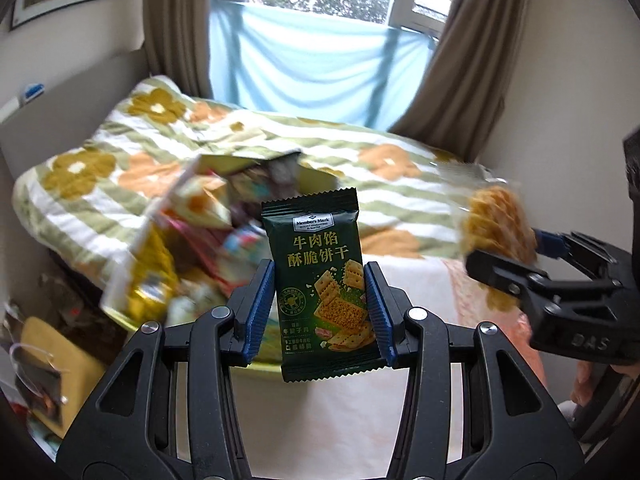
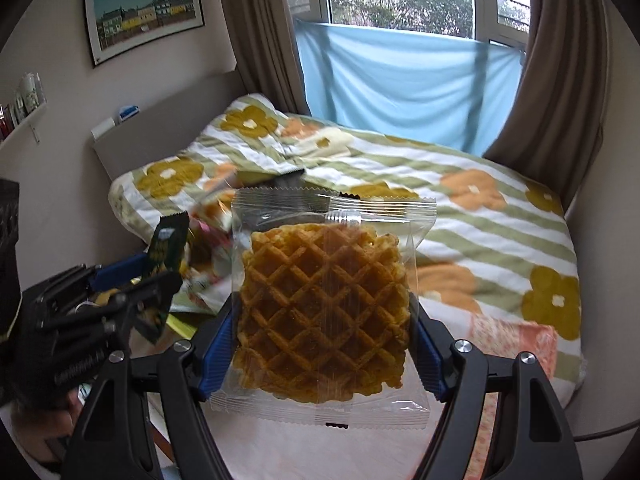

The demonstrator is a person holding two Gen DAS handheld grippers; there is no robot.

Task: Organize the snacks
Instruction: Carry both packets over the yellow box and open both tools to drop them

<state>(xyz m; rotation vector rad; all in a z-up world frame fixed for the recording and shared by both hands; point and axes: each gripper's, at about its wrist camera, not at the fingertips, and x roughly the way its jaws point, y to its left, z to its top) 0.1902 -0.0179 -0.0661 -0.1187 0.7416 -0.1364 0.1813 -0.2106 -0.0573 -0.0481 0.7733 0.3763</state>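
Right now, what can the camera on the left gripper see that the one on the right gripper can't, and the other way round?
Only the left wrist view shows the printed front of the dark green cracker packet clamped in the left gripper, and clutter on the floor beside the bed.

Only the right wrist view shows the waffle in its clear wrapper close up, held in the right gripper, plus the whole framed picture and a wall shelf.

Both show the flowered bedspread, the blue cloth under the window, the blurred snack pile, and both grippers.

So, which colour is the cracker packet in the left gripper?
Dark green with gold lettering, on the cracker packet; clearest in the left wrist view.
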